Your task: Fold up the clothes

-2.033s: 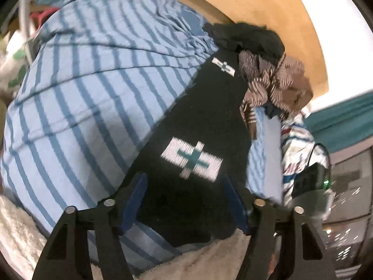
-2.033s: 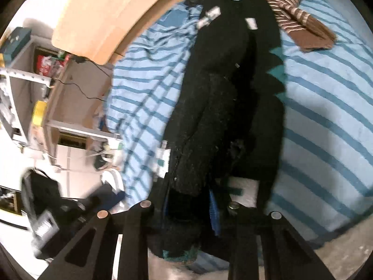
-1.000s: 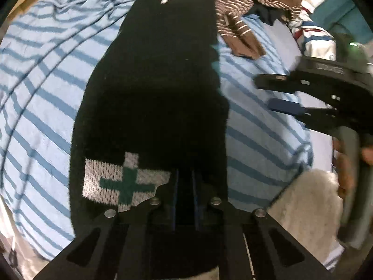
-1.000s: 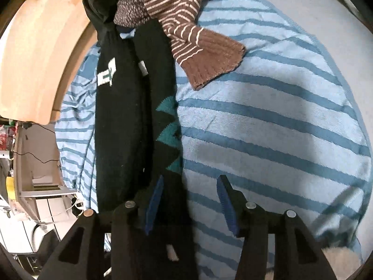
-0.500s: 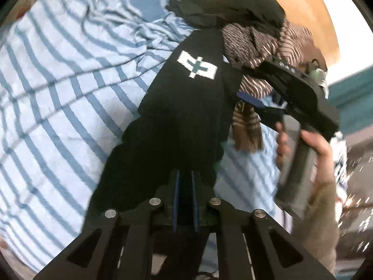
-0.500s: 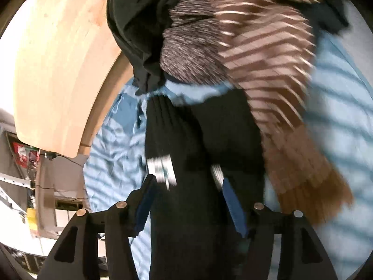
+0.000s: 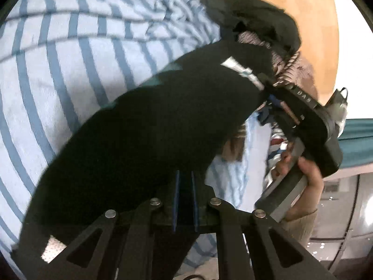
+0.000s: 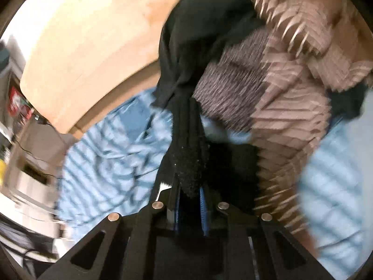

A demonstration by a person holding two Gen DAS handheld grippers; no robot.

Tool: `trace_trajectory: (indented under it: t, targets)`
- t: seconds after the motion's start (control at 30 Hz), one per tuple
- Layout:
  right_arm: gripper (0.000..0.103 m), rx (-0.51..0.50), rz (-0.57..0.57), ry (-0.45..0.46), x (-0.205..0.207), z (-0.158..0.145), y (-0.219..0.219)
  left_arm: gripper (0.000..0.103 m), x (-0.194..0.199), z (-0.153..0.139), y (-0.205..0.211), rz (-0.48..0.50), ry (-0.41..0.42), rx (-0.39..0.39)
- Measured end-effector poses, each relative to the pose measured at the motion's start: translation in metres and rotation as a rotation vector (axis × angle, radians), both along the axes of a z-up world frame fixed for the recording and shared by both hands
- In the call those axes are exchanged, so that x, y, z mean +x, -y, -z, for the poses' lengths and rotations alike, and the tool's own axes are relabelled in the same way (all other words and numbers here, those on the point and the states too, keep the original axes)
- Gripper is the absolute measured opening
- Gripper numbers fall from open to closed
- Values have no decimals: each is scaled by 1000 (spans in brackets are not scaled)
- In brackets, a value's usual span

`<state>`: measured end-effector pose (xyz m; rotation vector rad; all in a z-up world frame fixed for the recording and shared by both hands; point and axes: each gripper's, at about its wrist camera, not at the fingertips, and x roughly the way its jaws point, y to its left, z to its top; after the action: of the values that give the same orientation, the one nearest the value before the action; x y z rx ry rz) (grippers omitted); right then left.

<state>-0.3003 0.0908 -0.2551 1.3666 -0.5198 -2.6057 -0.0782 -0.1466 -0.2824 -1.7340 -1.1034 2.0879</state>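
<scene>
Swung up to the black scarf's [image 7: 163, 126] far end since a second ago, the right gripper [image 7: 268, 88] pinches it over the striped sheet [image 7: 70, 46] while the left gripper [image 7: 185, 186] clamps the near end, and the right wrist view shows the right gripper's [image 8: 190, 200] jaws, just closed, nipping scarf [image 8: 188, 158] beside brown clothes [image 8: 291, 93].

Both tools are black. The left gripper [image 7: 185, 200] has slotted, angular arms with silver round screws at the joints and thin blue pads [image 7: 176, 200] lining its fingers. The right gripper [image 8: 190, 210] looks alike: silver screws, blue ribbed pads [image 8: 202, 207], white lettering on its body, a grey handle. The hand [image 7: 305, 175] wears a beige knit sleeve [image 7: 300, 224].
</scene>
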Motion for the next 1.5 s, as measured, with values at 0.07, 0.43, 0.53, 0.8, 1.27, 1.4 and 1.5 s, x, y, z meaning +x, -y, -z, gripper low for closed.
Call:
trace_trajectory:
  t: [0.07,0.43,0.53,0.8,1.27,1.4,1.5]
  targets:
    - [49,54,30,106,-12,20,-11,10,1,1,-4,1,19,-8]
    - [50,-273,155,161,-12,46,-59,10,3,-28,15,-7,-37,-117]
    - [48,-239,131,208,-33,55,-45,10,3,-21,17,-8,-20,-129]
    - [11,-93,78,42,-31,24,-19,10,8,-8,20,-30,2,-117]
    - [25,-237,-103,263,26,45,22,10,25,-29,26,-5,-12,-212]
    - [10,-153,-55,367,49,93,32,10,40,-25,31,13,-15,-236]
    - [17,-224,-11,345,63,79,27,5,44,-9,28,47,-9,-245]
